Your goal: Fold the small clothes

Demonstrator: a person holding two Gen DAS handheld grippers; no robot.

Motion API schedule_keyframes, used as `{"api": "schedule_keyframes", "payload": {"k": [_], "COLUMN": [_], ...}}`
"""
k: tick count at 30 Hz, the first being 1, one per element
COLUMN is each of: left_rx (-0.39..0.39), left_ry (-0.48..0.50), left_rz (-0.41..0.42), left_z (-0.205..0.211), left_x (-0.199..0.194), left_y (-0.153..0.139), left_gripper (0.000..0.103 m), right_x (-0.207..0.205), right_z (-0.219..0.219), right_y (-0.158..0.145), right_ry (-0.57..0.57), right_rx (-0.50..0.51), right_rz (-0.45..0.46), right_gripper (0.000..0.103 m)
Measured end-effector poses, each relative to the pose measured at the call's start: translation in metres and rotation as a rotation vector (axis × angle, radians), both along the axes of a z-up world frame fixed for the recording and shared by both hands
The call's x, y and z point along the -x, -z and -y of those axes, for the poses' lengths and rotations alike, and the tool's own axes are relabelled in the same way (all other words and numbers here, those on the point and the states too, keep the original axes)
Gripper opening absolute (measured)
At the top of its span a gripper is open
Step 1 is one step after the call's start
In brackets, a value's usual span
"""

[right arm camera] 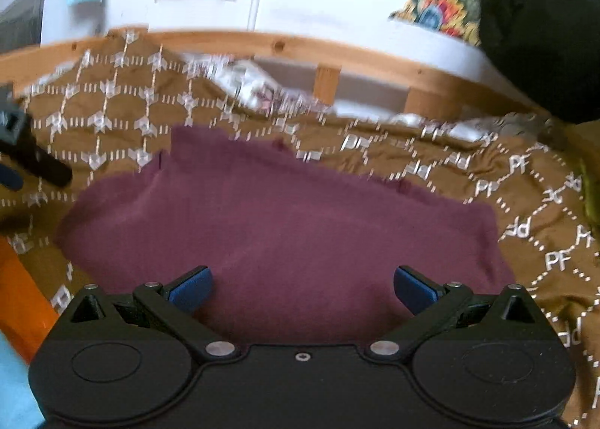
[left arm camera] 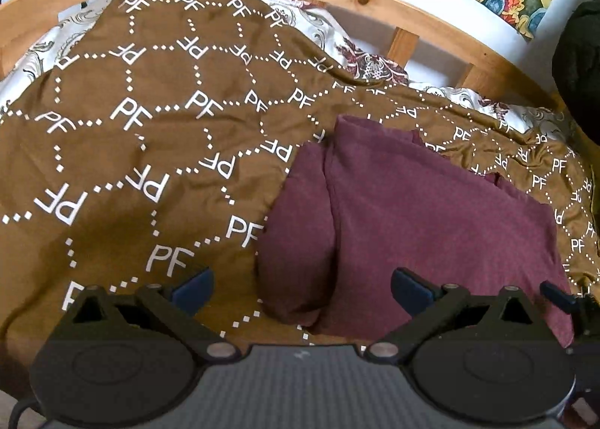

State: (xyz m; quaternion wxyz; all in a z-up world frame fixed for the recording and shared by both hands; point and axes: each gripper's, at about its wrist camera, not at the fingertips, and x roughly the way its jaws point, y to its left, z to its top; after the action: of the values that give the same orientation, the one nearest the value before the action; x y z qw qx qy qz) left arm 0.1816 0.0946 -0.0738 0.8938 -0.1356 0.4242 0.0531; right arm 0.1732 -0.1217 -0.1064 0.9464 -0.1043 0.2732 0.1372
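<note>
your left tool (left arm camera: 302, 288) has its blue-tipped fingers (left arm camera: 193, 288) spread wide apart with nothing between them, hovering over the near left edge of the maroon garment (left arm camera: 412, 211). that garment lies on the brown bedspread (left arm camera: 131, 136) printed with white "pf" letters and dotted hexagons, toward the right side of the bed in the left wrist view; one part is folded over along a long crease running away from you. your right tool (right arm camera: 303, 288) is also spread wide and holds nothing, with the maroon cloth filling the space beneath and beyond its blue fingers (right arm camera: 414, 288). the right wrist view is blurred, so fine folds there cannot be made out. the wooden bed frame (left arm camera: 405, 42) curves along the far side, with a patterned white sheet (left arm camera: 371, 65) showing beside it.
</note>
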Motion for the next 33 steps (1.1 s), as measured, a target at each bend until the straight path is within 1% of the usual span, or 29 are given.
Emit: {"api": "schedule_keyframes", "payload": {"k": [3,5,6,12,24,29,33], "left_rx": [0.002,0.004,0.004,-0.004,-0.011,-0.002,0.006], "left_ry": [0.001,0.003,0.004,0.011,0.013,0.017,0.02], "left_rz": [-0.017,-0.023,-0.025,-0.022,-0.029,-0.029,-0.046], "left_z": [0.0,0.0,0.0,0.002,0.002,0.002,0.001], "left_x": [-0.003,-0.004,-0.004,-0.003,-0.004,-0.004,-0.007], "left_y": [0.003,0.004,0.005,0.003,0.004,0.005,0.008], "left_gripper": [0.102,0.102,0.102,0.102,0.102,0.102,0.102], "right_x": [-0.006,-0.009,-0.008,-0.004,-0.007,-0.007,-0.007], "right_z": [0.0,0.002,0.002,-0.001,0.002,0.003,0.003], "right_y": [0.014,0.021,0.021,0.025,0.025,0.025,0.025], "right_ry": [0.006,0.016,0.018,0.01,0.01,0.009,0.009], "right_rx": [0.052,0.047,0.044,0.065,0.051,0.051,0.049], "right_rz": [-0.077,-0.124,-0.13,-0.135,-0.151,-0.151,-0.153], "right_gripper": [0.102,0.102,0.102,0.102,0.102,0.102,0.102]}}
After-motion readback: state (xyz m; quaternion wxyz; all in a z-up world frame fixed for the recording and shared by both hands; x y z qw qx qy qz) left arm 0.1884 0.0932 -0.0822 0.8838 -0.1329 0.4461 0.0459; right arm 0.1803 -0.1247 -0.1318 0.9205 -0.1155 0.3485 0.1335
